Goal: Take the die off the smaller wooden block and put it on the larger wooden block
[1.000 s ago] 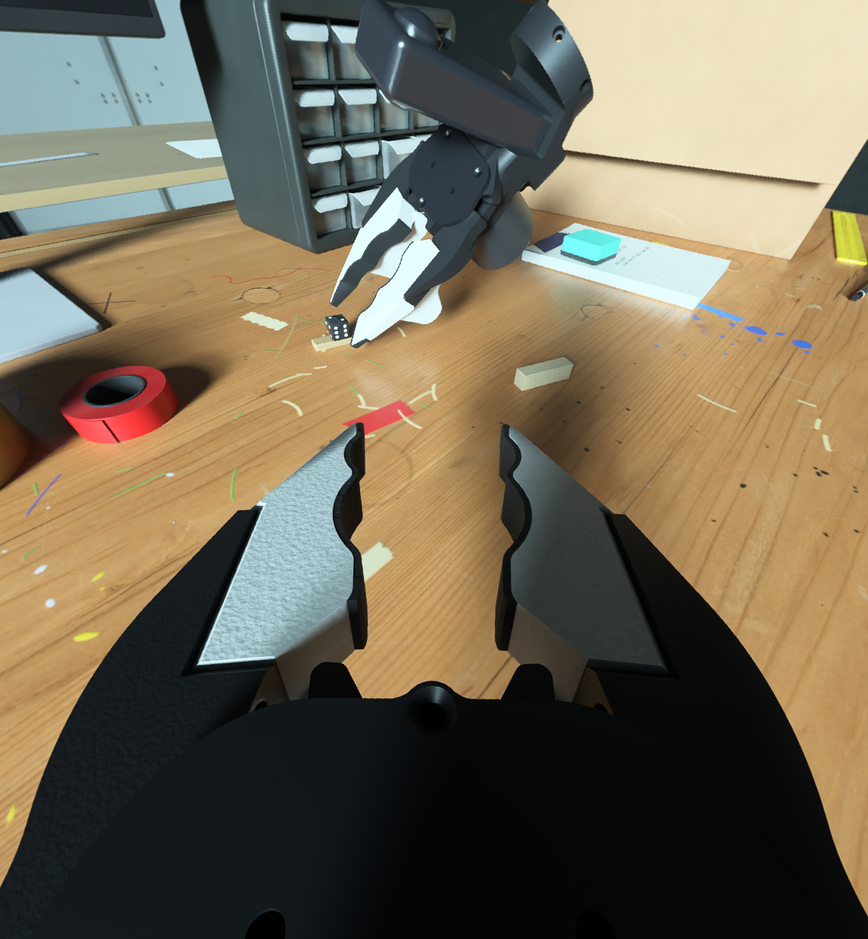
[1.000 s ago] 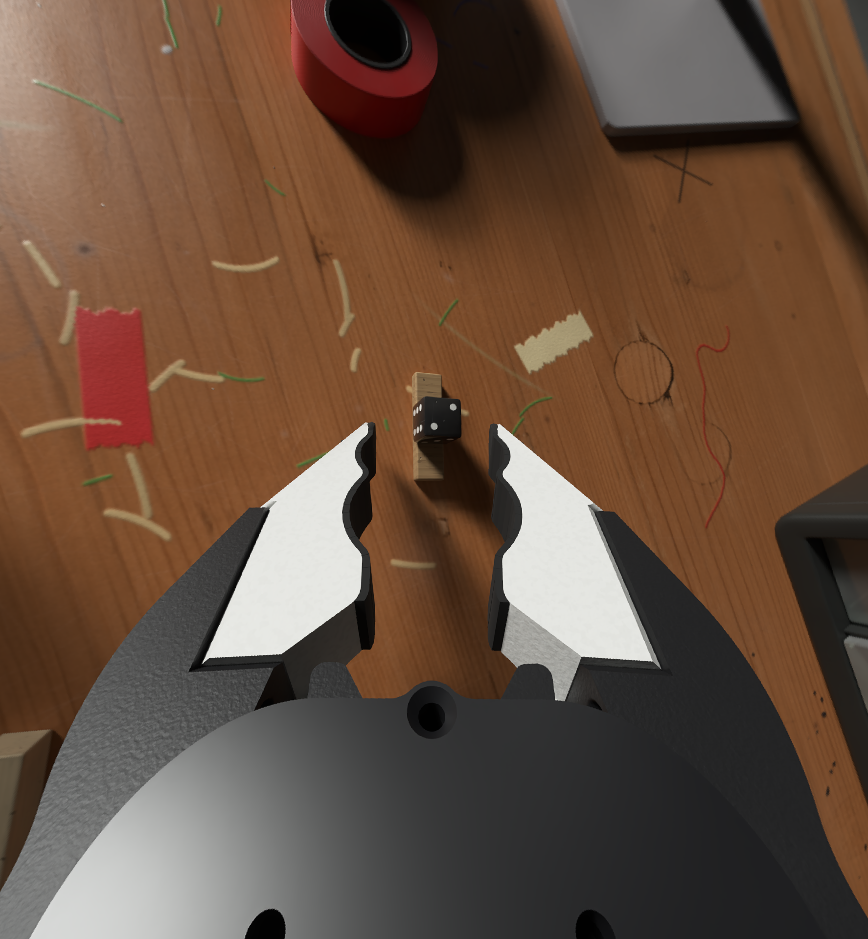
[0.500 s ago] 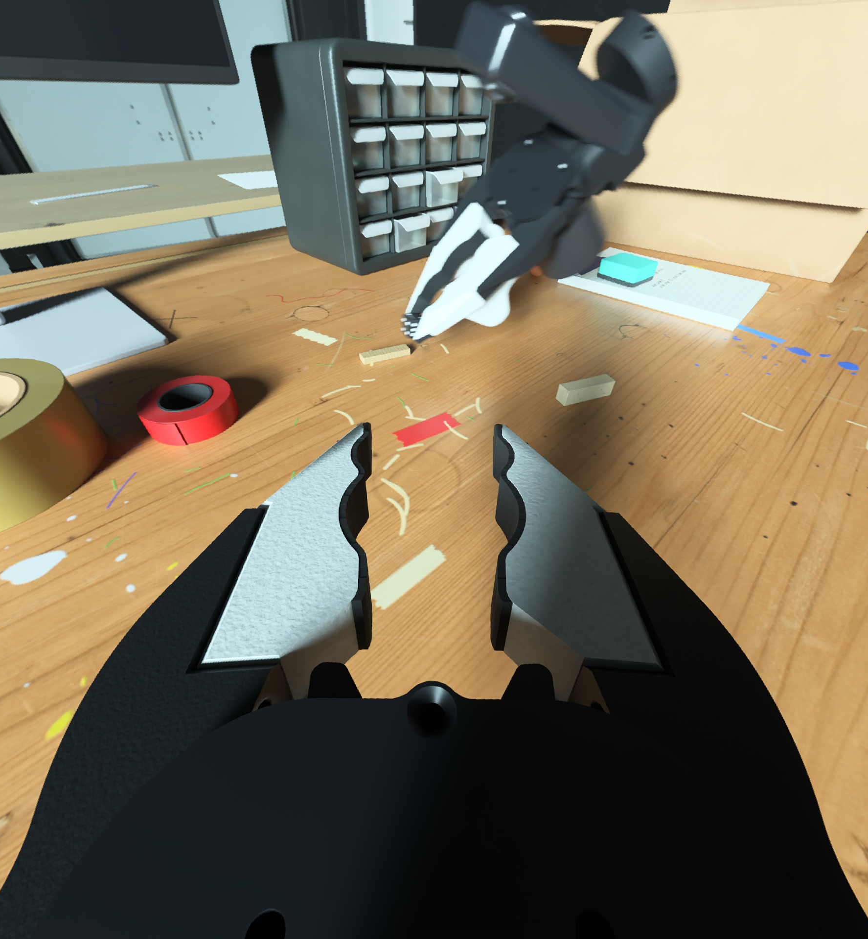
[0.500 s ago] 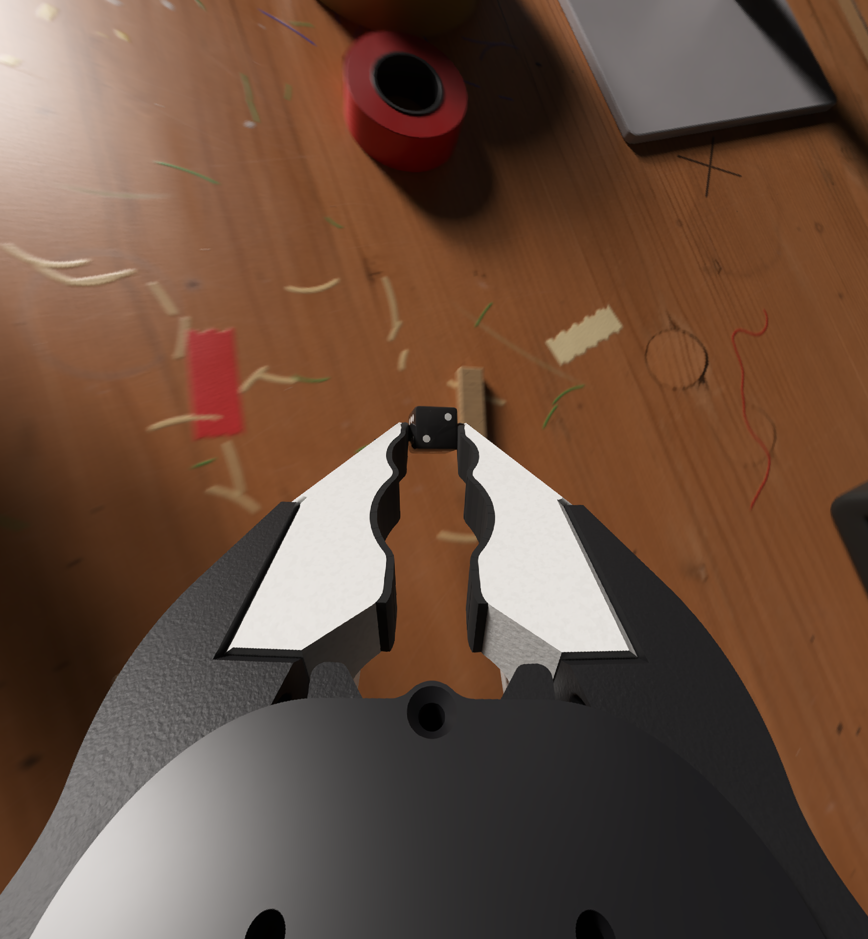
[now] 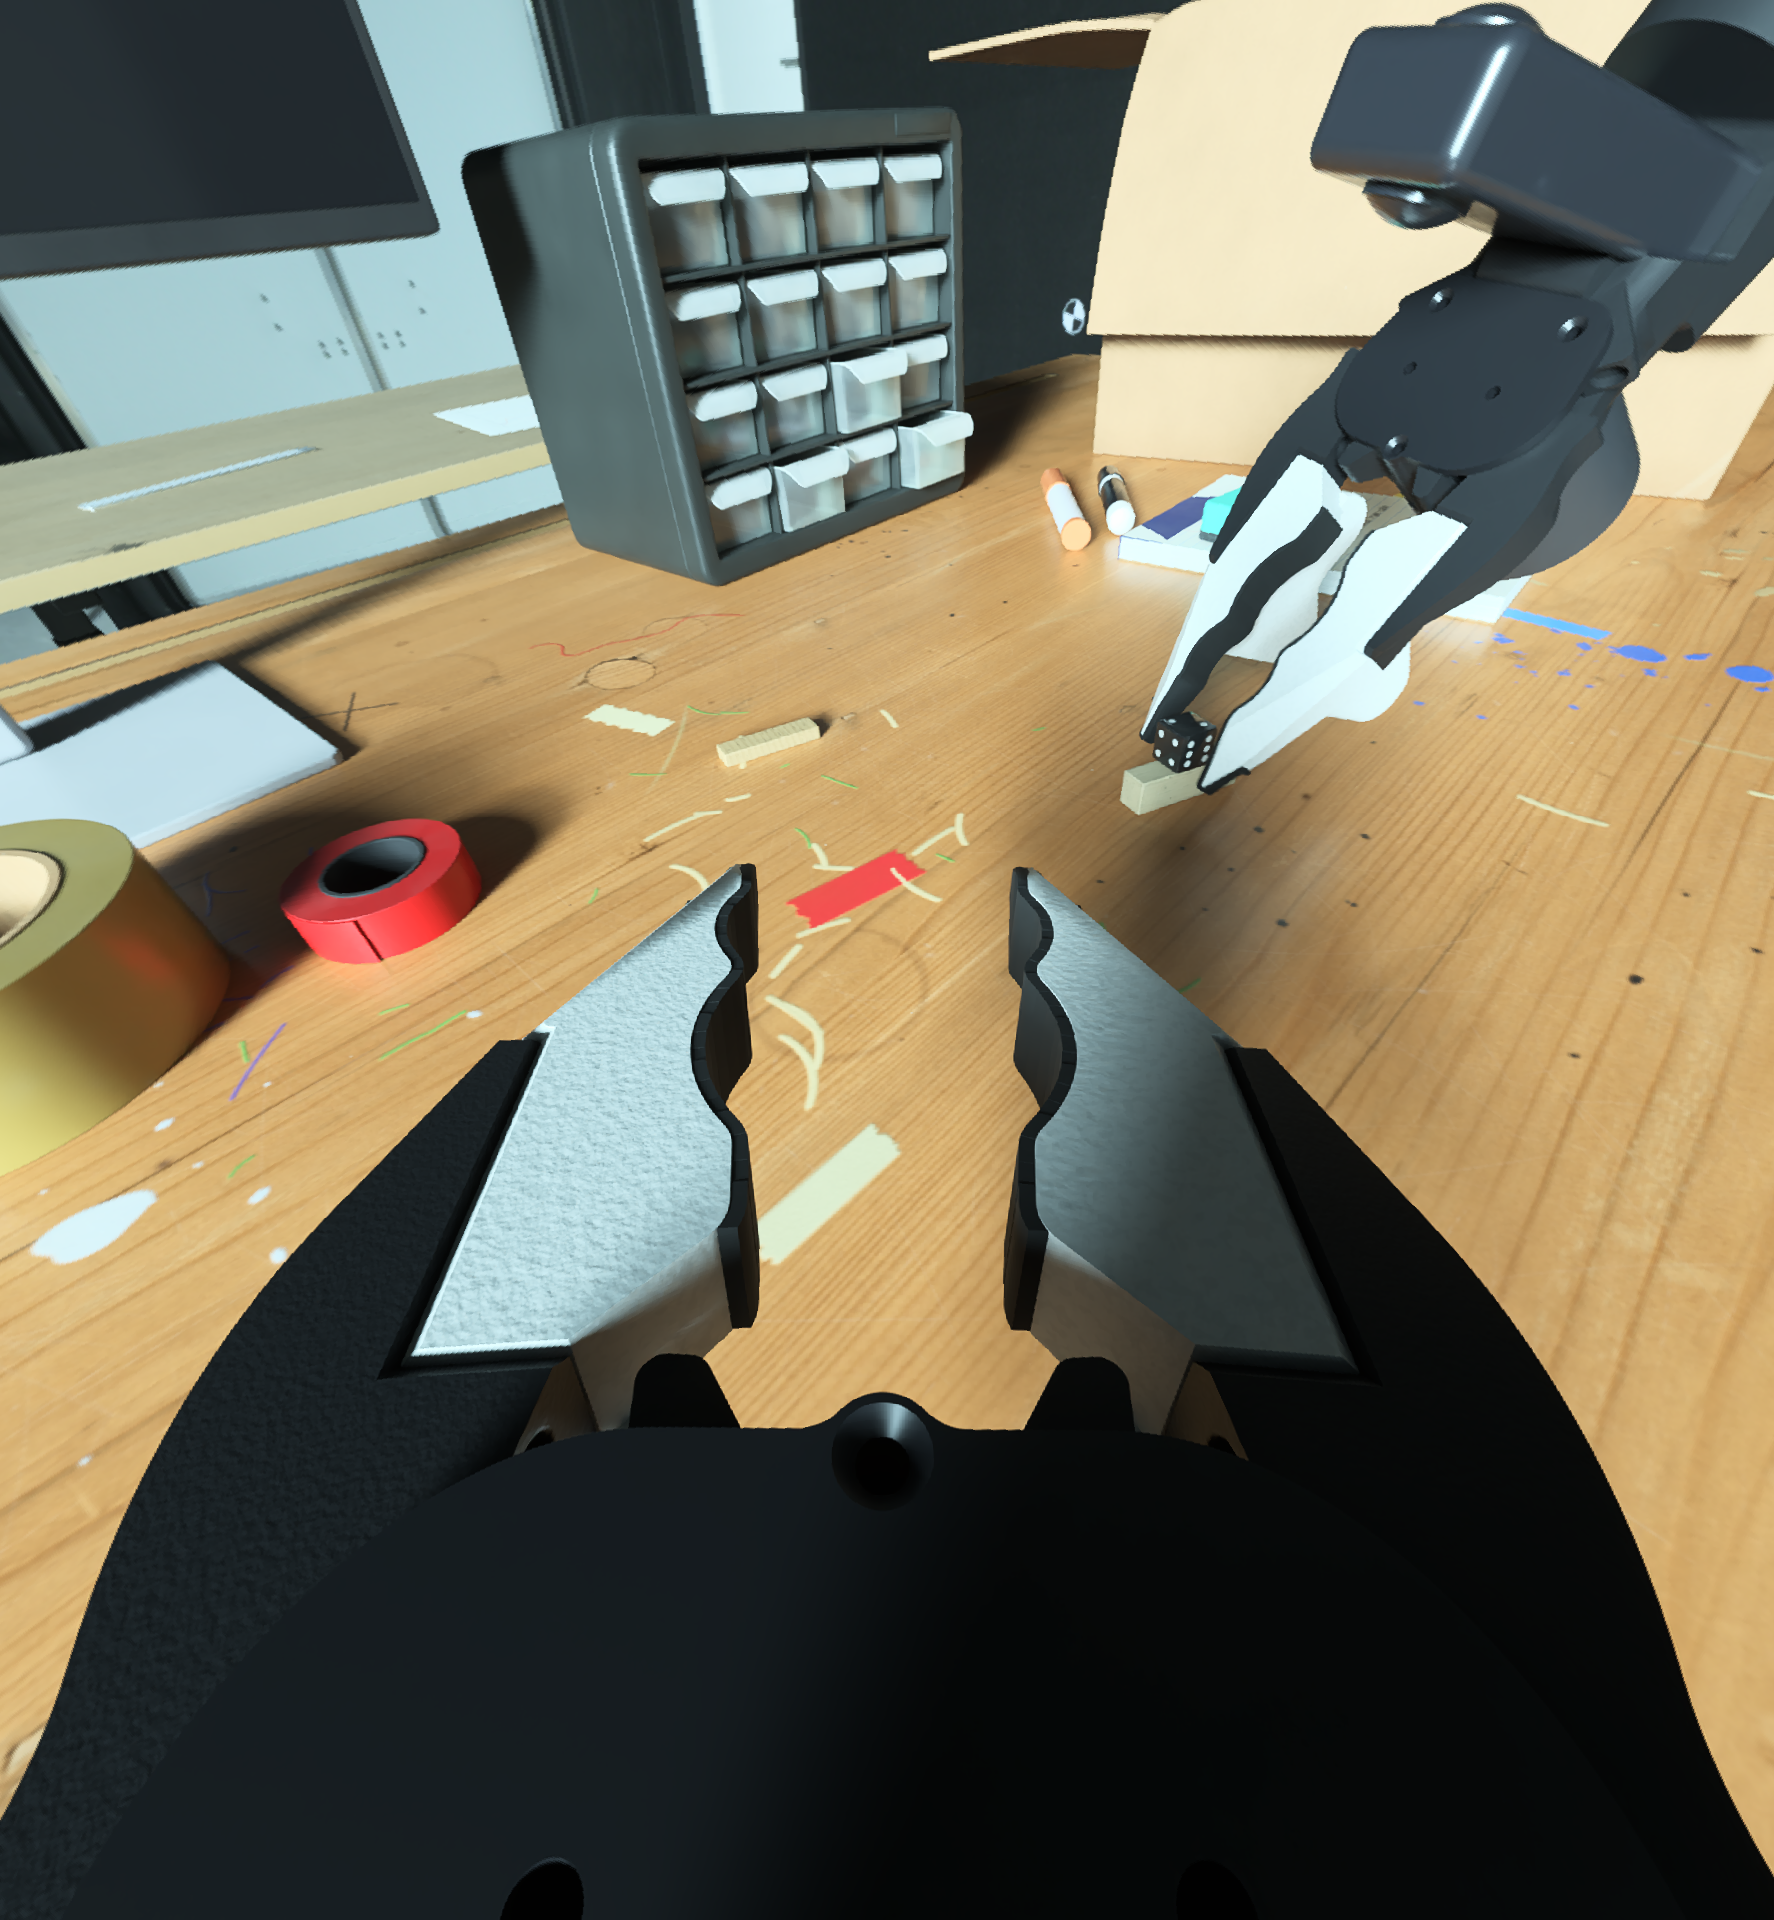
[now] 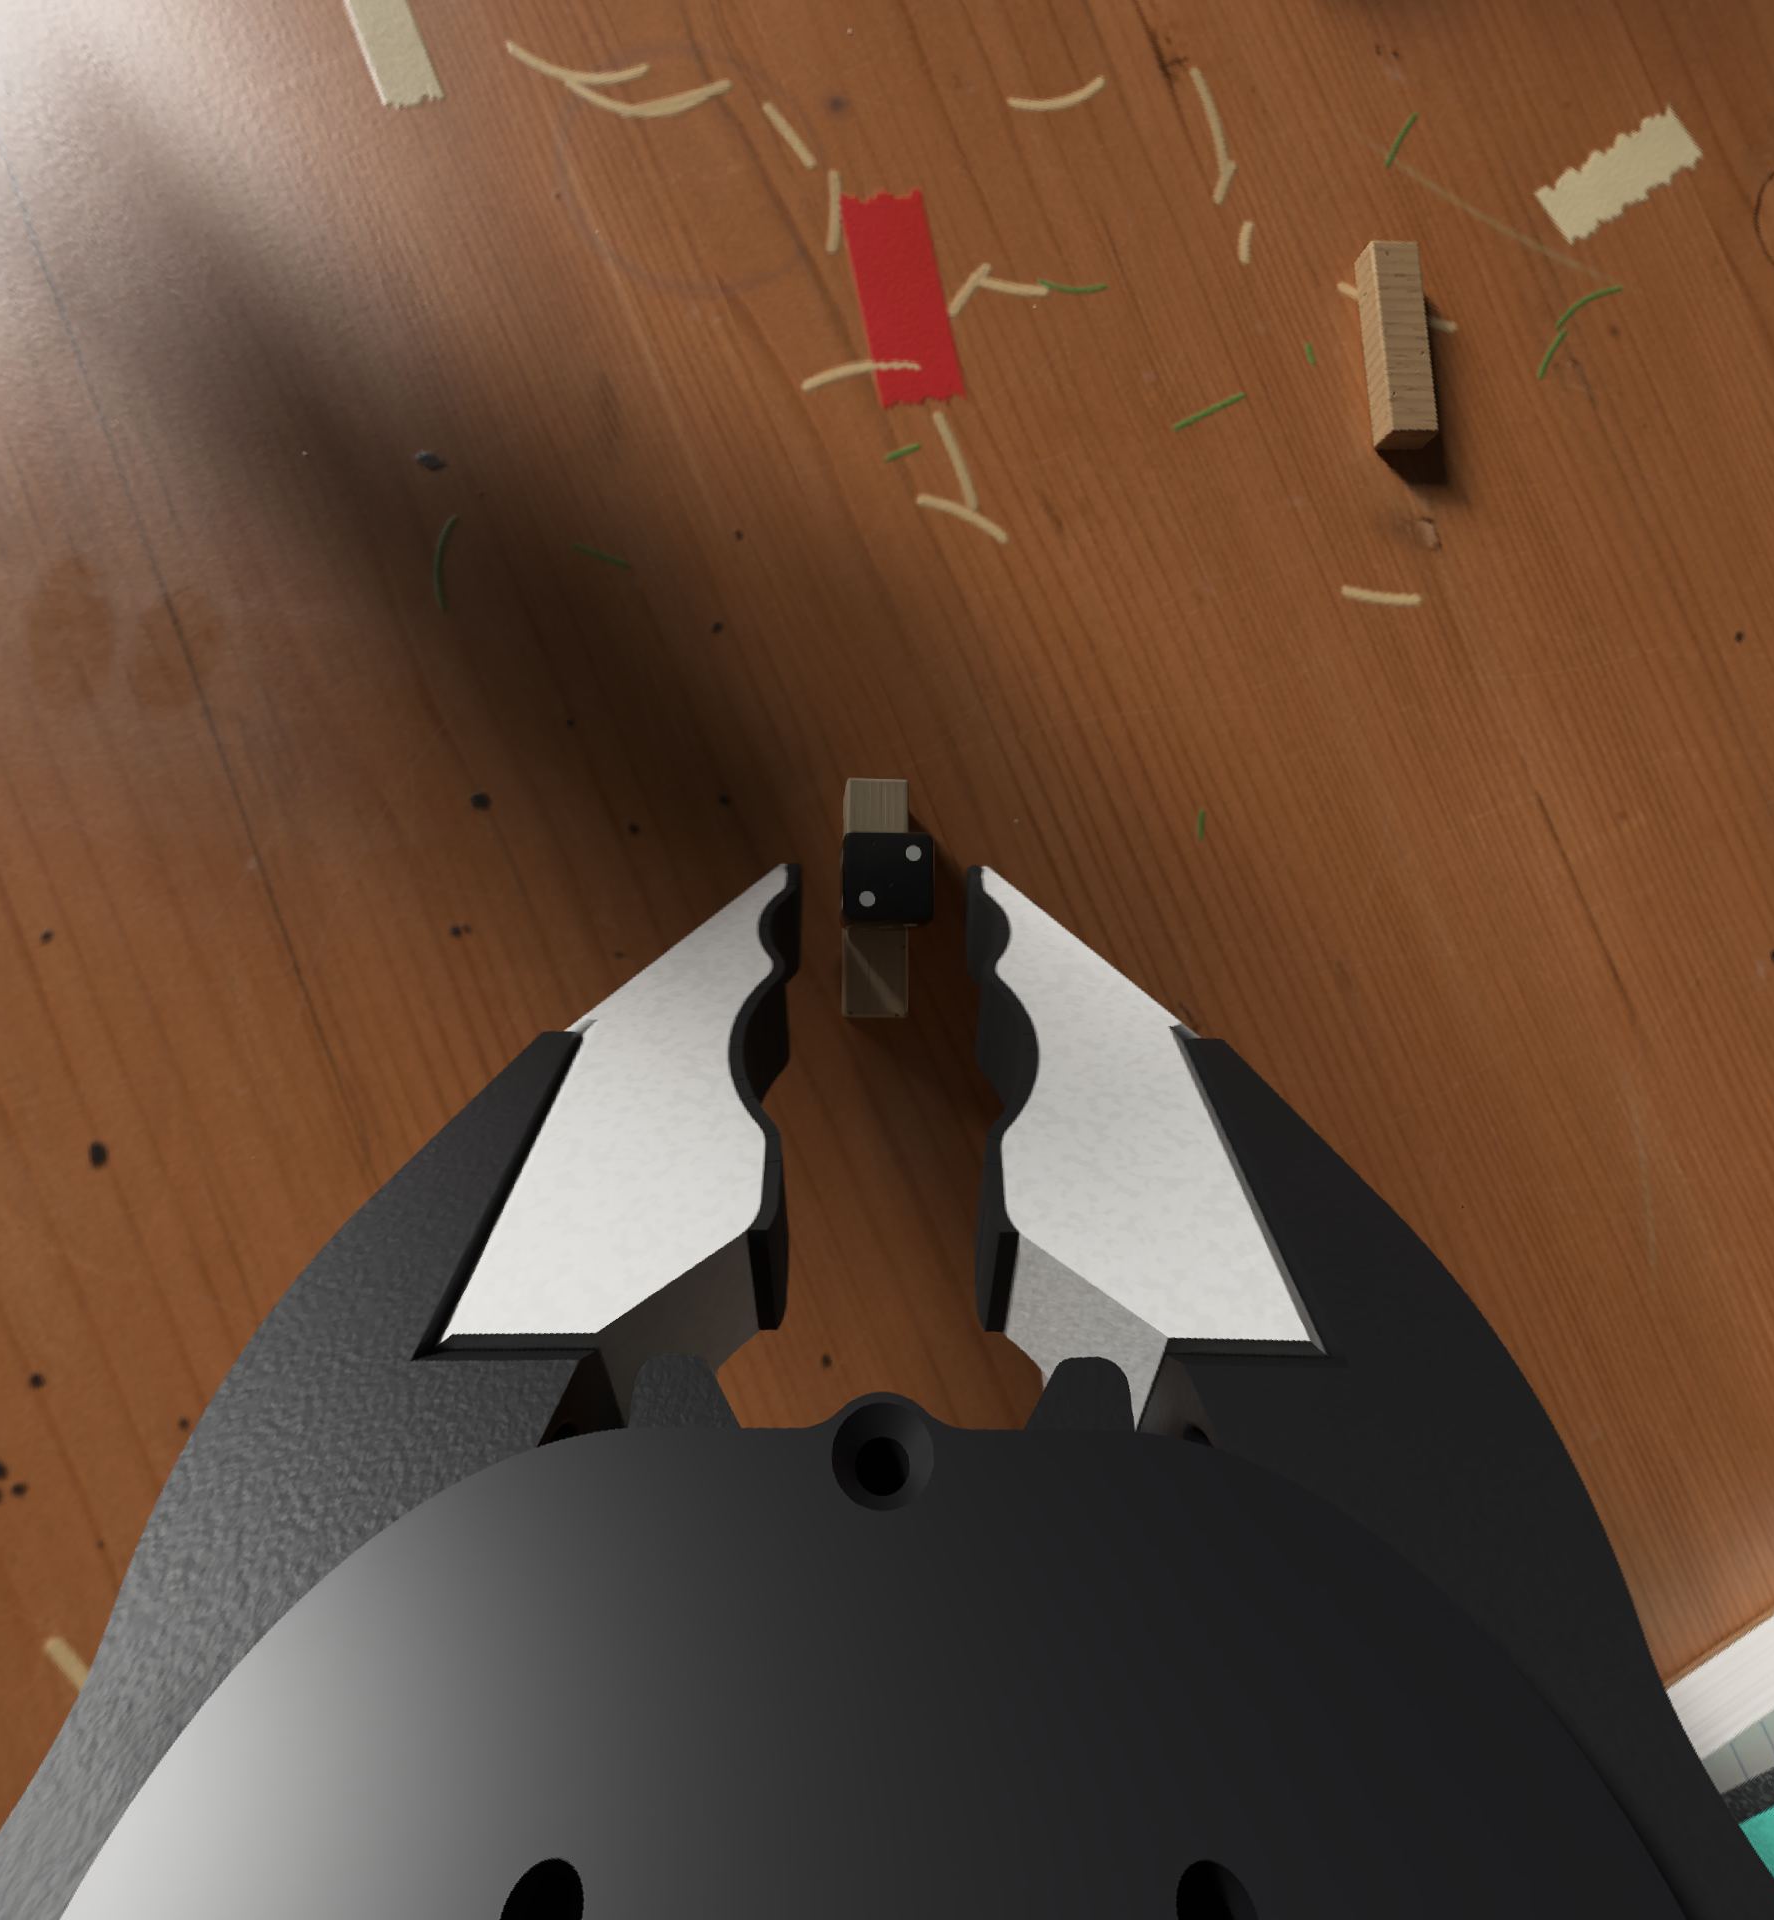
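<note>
Two wooden blocks on the bench: the black die (image 6: 886, 878) sits on the larger wooden block (image 6: 875, 971), right hand-held gripper (image 6: 883, 883) spread around it, not touching. Left hand-held gripper (image 5: 883, 894) is spread too, holding nothing.

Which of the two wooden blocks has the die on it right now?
The wooden block between the right gripper's open fingertips carries the black die. The other block, over by the red tape strip, is bare.

Black claw (image 6: 883, 883), white scalloped fingers (image 6: 634, 1132)
</note>
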### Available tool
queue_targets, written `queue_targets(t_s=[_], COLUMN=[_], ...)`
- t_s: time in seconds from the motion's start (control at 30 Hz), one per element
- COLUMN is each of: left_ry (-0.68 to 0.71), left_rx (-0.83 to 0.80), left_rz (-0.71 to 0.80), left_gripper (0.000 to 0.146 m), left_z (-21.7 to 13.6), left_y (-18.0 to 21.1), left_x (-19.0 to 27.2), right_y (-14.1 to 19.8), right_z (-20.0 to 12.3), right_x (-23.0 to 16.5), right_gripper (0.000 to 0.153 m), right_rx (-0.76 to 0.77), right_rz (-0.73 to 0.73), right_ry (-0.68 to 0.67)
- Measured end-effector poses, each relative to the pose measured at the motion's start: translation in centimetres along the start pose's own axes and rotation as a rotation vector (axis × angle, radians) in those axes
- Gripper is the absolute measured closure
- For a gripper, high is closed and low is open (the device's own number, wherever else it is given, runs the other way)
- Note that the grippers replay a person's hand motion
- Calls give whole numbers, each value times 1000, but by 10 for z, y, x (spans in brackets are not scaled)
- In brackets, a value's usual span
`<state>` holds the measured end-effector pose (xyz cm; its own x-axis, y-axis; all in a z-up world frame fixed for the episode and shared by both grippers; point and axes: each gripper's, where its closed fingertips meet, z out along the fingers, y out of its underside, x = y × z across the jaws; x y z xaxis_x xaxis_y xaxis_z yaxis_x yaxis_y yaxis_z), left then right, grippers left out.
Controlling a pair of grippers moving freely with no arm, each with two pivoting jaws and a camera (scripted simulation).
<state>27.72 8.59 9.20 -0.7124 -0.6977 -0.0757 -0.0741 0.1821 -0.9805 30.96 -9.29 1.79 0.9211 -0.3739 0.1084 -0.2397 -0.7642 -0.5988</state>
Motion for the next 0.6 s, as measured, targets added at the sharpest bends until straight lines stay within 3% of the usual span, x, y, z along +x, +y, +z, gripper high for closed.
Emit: queue_targets(t_s=[0.1, 0.3, 0.47, 0.6], left_ry=[-11, -6, -16, -19], left_rx=[14, 22, 19, 26], left_rz=[-4, -1, 19, 0], left_gripper=[98, 98, 98, 98], left_z=[-3, -3, -5, -7], left_y=[-2, -3, -2, -3], left_x=[-4, -4, -4, -7], right_y=[-10, -87, -106, -104], right_z=[0, 1, 51, 84], right_x=[4, 64, 139, 164], right_gripper=[112, 111, 112, 112], right_rx=[24, 222, 129, 59], right_rz=[-6, 28, 128, 218], right_ry=[18, 152, 219, 181])
